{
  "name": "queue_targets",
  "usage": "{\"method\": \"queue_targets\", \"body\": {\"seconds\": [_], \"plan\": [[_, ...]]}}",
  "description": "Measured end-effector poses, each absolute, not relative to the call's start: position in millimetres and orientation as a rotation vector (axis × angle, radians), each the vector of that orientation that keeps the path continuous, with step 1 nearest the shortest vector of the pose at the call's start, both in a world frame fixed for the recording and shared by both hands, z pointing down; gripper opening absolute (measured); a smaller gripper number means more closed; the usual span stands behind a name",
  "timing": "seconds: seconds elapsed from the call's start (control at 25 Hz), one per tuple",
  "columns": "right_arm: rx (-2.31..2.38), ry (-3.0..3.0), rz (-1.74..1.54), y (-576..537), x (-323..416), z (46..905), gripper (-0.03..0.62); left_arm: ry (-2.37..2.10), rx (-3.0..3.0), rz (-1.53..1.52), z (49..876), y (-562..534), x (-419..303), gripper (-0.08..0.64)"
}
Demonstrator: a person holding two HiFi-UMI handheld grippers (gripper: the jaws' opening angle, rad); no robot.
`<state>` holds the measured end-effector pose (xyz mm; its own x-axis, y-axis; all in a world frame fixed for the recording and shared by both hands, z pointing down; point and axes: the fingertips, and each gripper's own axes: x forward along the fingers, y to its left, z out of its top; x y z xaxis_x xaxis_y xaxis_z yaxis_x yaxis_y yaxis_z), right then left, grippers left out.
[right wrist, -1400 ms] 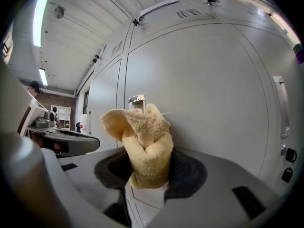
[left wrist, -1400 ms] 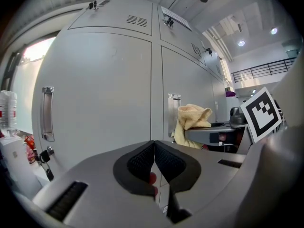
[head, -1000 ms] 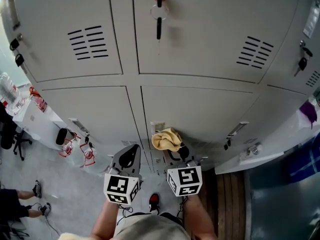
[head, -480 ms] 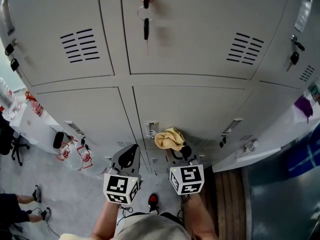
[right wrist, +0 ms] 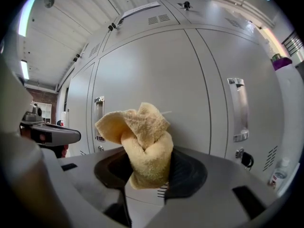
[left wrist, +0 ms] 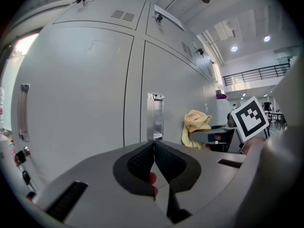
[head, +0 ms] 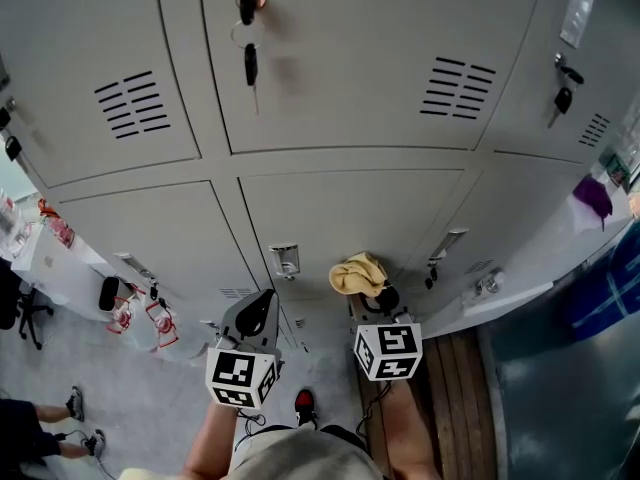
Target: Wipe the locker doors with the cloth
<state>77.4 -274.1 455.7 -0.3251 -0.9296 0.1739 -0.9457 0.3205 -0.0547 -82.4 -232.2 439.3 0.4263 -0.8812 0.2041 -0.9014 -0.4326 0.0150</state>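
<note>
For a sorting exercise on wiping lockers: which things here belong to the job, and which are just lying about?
Belongs to the job:
cloth
right gripper, clamped on it
locker doors

Just lying about:
keys hanging in a lock
purple object on the side ledge
</note>
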Motion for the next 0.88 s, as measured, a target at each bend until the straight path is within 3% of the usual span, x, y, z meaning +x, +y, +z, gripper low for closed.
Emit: {"method": "queue_targets", "body": {"seconds": [0.88], "plan": [[1.977, -2.258, 0.238, -278, 167, 466, 0.189, -1.509, 2.622, 0.249, 436, -240, -54, 0.023]]}}
